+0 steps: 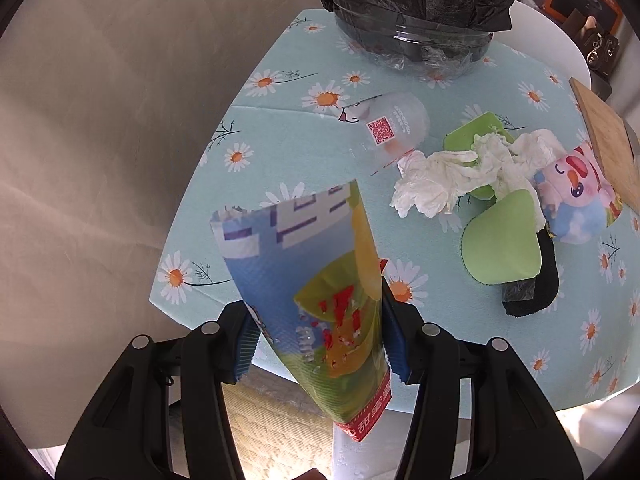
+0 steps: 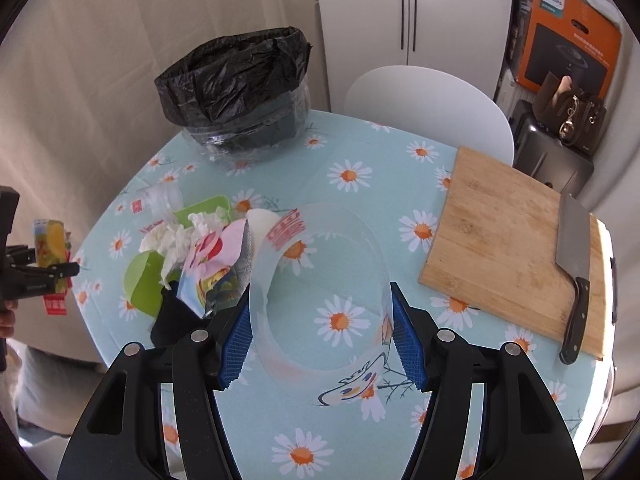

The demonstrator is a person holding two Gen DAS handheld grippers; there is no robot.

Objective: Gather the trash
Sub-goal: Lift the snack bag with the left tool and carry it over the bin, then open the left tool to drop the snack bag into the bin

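The left gripper (image 1: 316, 336) is clamped on a snack packet (image 1: 316, 280), light crinkly foil that flattens under the pads, so a hold across its middle suits it. The right gripper (image 2: 320, 344) is closed on a frosted plastic cup (image 2: 320, 280), held above the daisy tablecloth (image 2: 400, 168); thin, slick and springy, it wants a gentle squeeze on its wall. The lined bin (image 2: 236, 92) stands at the far left, with tissues (image 1: 448, 180) still lying near it
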